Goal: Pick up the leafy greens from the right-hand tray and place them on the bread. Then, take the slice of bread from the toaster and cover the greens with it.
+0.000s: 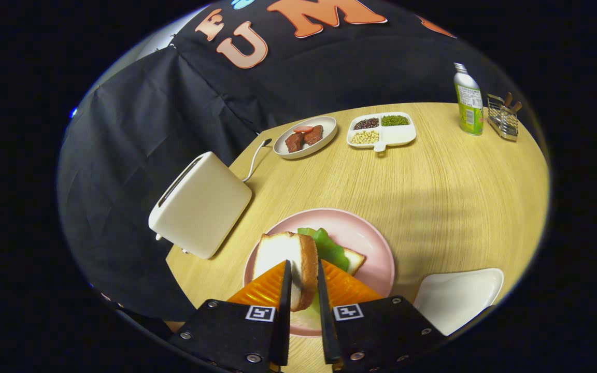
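Bread slice point(298, 264) stands on edge between the two fingers point(284, 290), which are nearly closed and press on its two flat faces, holding it over the near part of a pink plate point(371, 243). Its brown crust faces forward along the gap between the fingers.

Just ahead of the fingers, leafy greens point(329, 247) lie on the plate atop a second slice of bread point(354, 259), whose corner pokes out to the right of the leaves. The held slice is tilted and touches or nearly touches the greens; which one cannot be told.

The plate sits close to the near edge of the round wooden tabletop point(433, 181). To its right, just beside it, lies a white tray point(459, 295), partly over the tabletop's near rim. To the plate's left stands a white toaster point(200, 204) at the tabletop's left edge, slot upward, its white cord point(254, 158) trailing toward the far side.

A broad stretch of bare wood lies beyond the plate, with no object between it and the far row of dishes. In that row, well apart from the fingers, are an oval dish of meat pieces point(306, 135), a divided white dish of beans point(381, 129), a green-and-white bottle point(468, 101) and a small wire rack point(503, 116) near the far right edge.
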Demonstrator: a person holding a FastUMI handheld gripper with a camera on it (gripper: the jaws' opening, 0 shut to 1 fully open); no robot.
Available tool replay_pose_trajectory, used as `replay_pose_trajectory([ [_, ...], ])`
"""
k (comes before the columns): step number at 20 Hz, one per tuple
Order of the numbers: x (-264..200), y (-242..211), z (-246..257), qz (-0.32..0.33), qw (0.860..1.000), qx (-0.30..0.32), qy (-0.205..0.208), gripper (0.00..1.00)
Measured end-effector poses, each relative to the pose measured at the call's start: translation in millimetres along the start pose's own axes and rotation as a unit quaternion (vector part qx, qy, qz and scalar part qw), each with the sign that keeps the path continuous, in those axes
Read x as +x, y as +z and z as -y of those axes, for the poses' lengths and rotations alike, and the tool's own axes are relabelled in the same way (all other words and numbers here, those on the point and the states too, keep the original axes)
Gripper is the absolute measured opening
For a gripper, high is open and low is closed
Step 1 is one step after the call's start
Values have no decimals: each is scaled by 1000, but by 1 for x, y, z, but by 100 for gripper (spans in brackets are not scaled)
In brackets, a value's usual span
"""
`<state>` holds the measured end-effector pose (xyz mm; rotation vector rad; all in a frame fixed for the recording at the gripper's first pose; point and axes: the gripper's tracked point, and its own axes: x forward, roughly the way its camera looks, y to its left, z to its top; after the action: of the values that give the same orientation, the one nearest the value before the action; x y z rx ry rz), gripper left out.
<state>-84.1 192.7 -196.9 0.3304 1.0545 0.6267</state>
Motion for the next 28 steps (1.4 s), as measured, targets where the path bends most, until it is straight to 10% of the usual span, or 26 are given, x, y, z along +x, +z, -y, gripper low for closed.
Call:
replay_pose_trajectory([
  [8,-27,61,34,147,981,-81,-101,50],
  [28,-159,177,9,439,857,-175,-206,80],
])
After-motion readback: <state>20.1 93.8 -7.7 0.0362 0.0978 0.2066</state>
